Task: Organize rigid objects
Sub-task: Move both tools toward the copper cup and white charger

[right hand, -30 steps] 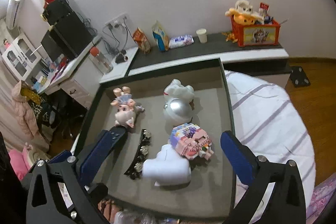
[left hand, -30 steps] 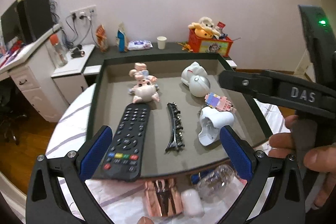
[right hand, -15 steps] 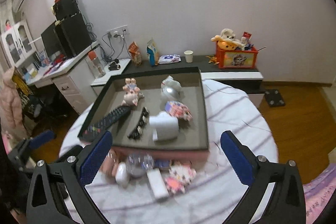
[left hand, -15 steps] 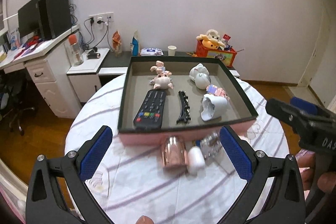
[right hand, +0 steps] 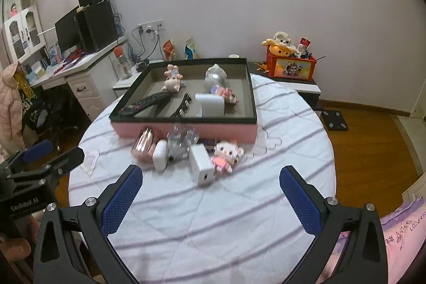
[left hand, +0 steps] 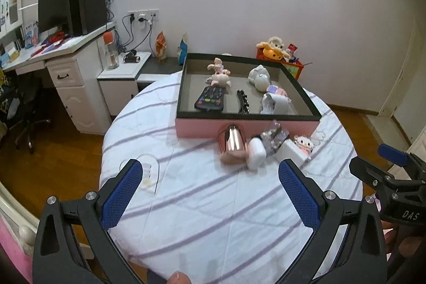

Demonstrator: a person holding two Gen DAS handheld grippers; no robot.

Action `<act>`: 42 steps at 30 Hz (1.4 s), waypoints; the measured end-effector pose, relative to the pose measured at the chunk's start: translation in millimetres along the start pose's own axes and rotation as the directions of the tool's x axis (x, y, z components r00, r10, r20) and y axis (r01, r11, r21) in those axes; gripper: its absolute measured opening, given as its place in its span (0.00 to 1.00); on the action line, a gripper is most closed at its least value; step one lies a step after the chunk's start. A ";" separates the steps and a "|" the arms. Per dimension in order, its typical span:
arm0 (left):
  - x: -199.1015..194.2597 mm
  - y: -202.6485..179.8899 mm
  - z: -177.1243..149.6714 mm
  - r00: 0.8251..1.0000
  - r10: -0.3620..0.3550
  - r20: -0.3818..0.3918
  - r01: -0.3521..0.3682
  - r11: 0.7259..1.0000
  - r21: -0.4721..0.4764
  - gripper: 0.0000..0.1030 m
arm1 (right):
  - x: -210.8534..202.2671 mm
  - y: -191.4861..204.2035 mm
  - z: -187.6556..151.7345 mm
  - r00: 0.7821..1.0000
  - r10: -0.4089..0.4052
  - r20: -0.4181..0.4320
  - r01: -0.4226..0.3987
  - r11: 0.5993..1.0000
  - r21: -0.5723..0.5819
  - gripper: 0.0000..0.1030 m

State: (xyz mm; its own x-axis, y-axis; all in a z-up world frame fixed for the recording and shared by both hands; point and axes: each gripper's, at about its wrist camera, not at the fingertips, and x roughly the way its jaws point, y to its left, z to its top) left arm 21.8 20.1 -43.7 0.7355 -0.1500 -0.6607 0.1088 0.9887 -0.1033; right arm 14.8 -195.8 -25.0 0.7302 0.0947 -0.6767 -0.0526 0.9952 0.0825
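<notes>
A pink tray with a dark rim (left hand: 247, 124) (right hand: 186, 128) stands at the far side of the round table. In it lie a black remote (left hand: 210, 99), a black hair clip (left hand: 242, 101), a pig figure (left hand: 219, 77), a white toy (left hand: 259, 76) and a white device (left hand: 275, 104). In front of the tray lie a rose-gold cup (left hand: 231, 141) (right hand: 144, 144), a white case (left hand: 256, 152), a clear crumpled thing (right hand: 182, 141), a white charger (right hand: 201, 168) and a pink-and-white doll (right hand: 226, 155). My left gripper (left hand: 209, 185) and right gripper (right hand: 210, 190) are both open and empty, over the near table.
The table has a white striped cloth (left hand: 213, 204). A clear plastic piece (left hand: 147, 172) lies at its left edge. A white desk with monitor (left hand: 61, 55) stands left; a low dark shelf with an orange toy box (right hand: 291, 67) is behind. Wood floor surrounds the table.
Both grippers have pulled back from over the tray toward the near side of the table. The loose things in front of the tray have come into full view.
</notes>
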 end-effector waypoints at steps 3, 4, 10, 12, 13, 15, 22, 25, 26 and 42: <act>-5.8 1.8 -8.3 1.000 -0.004 -0.003 0.004 1.000 -0.007 1.00 | -7.7 1.9 -7.7 1.000 -0.008 0.004 0.008 1.000 -0.010 1.00; -7.6 2.0 -11.1 1.000 -0.004 -0.005 0.004 1.000 -0.007 1.00 | -10.3 2.3 -10.1 1.000 -0.012 0.006 0.012 1.000 -0.013 1.00; -12.9 4.1 -20.7 1.000 -0.005 -0.012 0.005 1.000 -0.015 1.00 | -19.6 1.9 -23.1 0.999 -0.035 0.007 0.035 0.999 -0.020 1.00; -13.6 3.9 -22.3 1.000 -0.005 -0.014 0.005 1.000 -0.015 1.00 | -20.4 0.4 -26.5 0.999 -0.044 0.003 0.044 0.999 -0.021 1.00; -13.0 3.5 -23.1 1.000 -0.004 -0.015 0.004 1.000 -0.014 1.00 | -20.2 -1.0 -28.1 0.999 -0.046 -0.001 0.046 0.999 -0.018 1.00; -11.2 3.2 -24.4 1.000 -0.004 -0.022 0.003 1.000 -0.014 1.00 | -19.1 -3.7 -30.8 0.999 -0.050 -0.008 0.050 0.999 -0.012 1.00; 0.2 -0.4 -27.7 0.999 -0.013 -0.048 0.012 1.000 -0.011 1.00 | -10.3 -8.0 -35.7 0.998 -0.052 -0.038 0.052 0.999 -0.006 1.00; 7.0 -1.3 -28.4 0.998 -0.014 -0.059 0.014 1.000 -0.008 1.00 | -4.2 -8.2 -35.8 0.998 -0.045 -0.053 0.045 0.999 -0.005 1.00; 9.7 -1.6 -28.3 0.998 -0.014 -0.062 0.014 1.000 -0.009 1.00 | -2.0 -8.3 -35.8 0.997 -0.044 -0.059 0.043 0.999 -0.005 1.00; 102.5 -8.5 0.2 0.992 -0.007 -0.124 0.002 0.999 -0.043 1.00 | 55.6 -8.5 -24.8 0.989 0.007 -0.149 -0.008 1.000 -0.006 1.00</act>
State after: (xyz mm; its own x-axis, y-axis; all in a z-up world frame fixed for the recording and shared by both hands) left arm 96.4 -3.6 -110.4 0.6457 -0.1567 -0.7473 0.0812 0.9873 -0.1368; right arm 38.9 -198.4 -81.4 0.6204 0.1043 -0.7773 -0.0628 0.9945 0.0833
